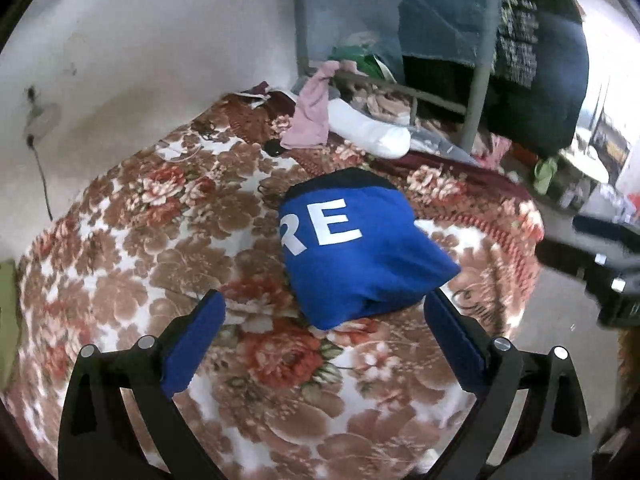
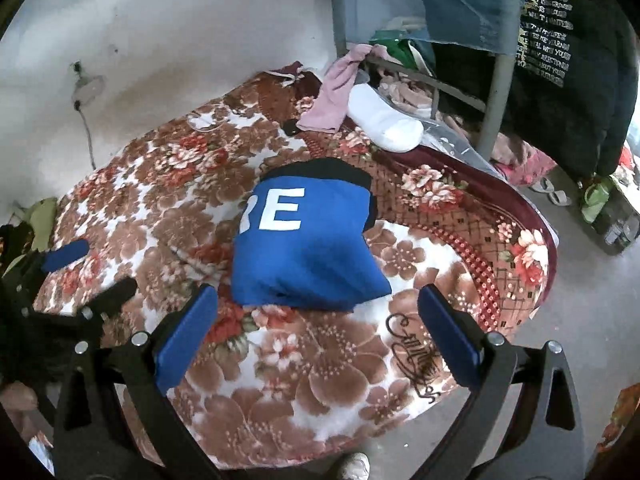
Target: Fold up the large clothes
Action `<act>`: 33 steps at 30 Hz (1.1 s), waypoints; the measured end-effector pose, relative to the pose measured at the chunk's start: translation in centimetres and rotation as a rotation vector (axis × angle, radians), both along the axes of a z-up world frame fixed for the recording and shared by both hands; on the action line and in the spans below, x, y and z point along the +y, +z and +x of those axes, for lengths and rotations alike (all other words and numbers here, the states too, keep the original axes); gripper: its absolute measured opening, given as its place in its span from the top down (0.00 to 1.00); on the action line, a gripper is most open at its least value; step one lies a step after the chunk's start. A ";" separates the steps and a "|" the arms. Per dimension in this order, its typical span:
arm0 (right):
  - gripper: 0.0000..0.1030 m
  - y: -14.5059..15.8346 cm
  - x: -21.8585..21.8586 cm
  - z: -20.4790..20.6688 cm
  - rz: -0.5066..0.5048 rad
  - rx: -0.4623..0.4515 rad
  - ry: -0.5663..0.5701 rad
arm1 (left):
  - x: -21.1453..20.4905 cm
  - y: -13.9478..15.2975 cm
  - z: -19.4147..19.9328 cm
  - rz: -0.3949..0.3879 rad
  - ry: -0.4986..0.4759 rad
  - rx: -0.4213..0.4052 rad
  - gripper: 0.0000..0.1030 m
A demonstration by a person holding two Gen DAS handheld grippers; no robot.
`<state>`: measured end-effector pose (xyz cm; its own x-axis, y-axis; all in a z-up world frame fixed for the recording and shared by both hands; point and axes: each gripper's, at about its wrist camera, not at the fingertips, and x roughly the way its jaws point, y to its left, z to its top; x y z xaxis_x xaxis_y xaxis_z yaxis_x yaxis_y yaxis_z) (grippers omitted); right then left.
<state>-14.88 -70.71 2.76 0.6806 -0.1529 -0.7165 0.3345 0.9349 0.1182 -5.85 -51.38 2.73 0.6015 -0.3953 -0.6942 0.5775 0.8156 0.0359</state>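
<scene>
My left claw [image 1: 324, 312] and right claw [image 2: 318, 304] both hang spread apart and empty above the floral bed blanket [image 2: 320, 368], just short of the folded blue garment [image 2: 308, 248] lying on it with white letters facing up.

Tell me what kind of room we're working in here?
Probably a lived-in bedroom: a floral blanket covers a bed, a metal bed frame stands behind it, and loose clothes lie piled by it.
</scene>
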 end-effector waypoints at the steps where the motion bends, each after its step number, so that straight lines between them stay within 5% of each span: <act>1: 0.05 0.1 0.0 -0.5 -0.004 -0.006 -0.001 | 0.2 0.0 -0.2 -0.011 0.019 0.003 0.05; 4: 0.05 0.5 0.1 -1.0 -0.021 -0.024 0.012 | 0.3 -0.6 -0.4 0.003 0.079 0.004 0.05; 10: 0.05 0.3 0.0 -0.9 -0.056 -0.033 0.055 | -0.5 -0.4 -1.9 0.032 0.047 -0.056 0.05; 19: 0.05 -0.3 -0.9 -0.9 -0.059 -0.018 0.036 | -1.4 -0.6 -1.0 0.024 0.006 -0.041 0.05; 24: 0.05 -0.7 -1.0 -0.7 -0.059 -0.012 0.042 | -2.1 -0.6 -0.4 0.089 0.047 -0.078 0.05; 33: 0.05 -0.4 -1.4 0.7 -0.113 -0.008 0.087 | -2.7 0.6 0.5 0.054 0.033 -0.111 0.05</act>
